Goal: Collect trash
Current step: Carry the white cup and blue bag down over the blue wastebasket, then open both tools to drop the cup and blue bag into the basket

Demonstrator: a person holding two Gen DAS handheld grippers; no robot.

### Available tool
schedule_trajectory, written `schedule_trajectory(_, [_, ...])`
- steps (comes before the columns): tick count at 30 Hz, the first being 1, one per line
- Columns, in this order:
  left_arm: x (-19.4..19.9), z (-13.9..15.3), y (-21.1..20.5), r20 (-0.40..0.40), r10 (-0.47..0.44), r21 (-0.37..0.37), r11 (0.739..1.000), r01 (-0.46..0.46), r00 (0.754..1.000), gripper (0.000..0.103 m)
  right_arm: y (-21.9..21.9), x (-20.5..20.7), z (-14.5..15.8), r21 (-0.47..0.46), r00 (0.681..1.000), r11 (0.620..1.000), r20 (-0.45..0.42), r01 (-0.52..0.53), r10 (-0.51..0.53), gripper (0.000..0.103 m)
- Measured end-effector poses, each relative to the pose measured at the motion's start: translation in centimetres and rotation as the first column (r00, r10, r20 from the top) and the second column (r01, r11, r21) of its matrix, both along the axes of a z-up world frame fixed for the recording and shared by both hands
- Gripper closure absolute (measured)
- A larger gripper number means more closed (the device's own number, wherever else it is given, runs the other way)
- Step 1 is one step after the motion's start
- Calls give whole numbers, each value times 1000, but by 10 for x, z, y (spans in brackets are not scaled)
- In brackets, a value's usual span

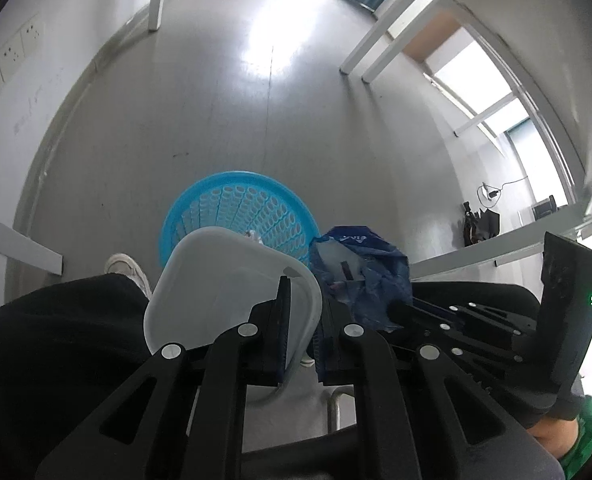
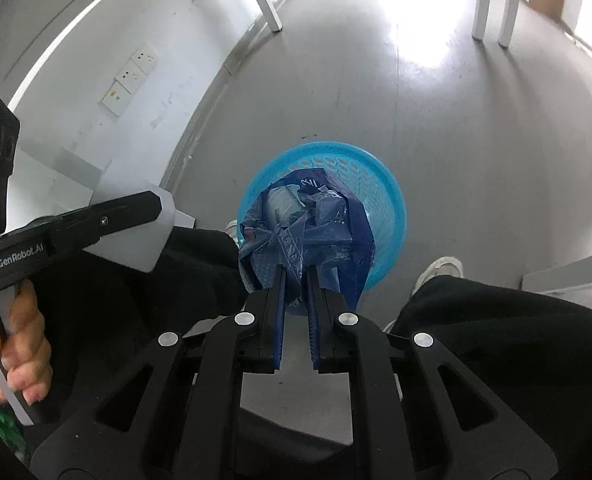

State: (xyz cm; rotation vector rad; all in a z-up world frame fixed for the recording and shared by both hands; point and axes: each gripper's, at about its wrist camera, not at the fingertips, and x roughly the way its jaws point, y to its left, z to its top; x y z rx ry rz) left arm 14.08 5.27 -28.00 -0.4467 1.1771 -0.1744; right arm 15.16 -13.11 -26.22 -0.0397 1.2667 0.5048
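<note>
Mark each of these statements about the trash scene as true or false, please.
1. The left claw grips a translucent plastic container. True.
2. The right claw is empty. False: it is shut on a blue plastic bag of trash.
3. The basket on the floor is red. False: it is light blue.
4. The bag hangs above the basket. True.
5. The person wears white shoes. True.
</note>
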Motion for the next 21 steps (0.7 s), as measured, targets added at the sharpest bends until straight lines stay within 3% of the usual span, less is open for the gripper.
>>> schedule_trajectory(6, [29, -21, 6, -46, 27, 21, 999, -26, 999, 94, 10, 27, -33, -30, 998, 999, -55, 18, -19, 94])
schedule_trajectory(16, [63, -56, 5, -145, 79, -32, 996, -84, 986, 94, 17, 68, -83, -83, 986, 994, -146, 72, -84, 94])
schedule_trajectory(21, [80, -81, 2, -194, 86, 2, 996, -87, 977, 94, 18, 83, -102, -109, 978, 990, -177, 89, -107, 94])
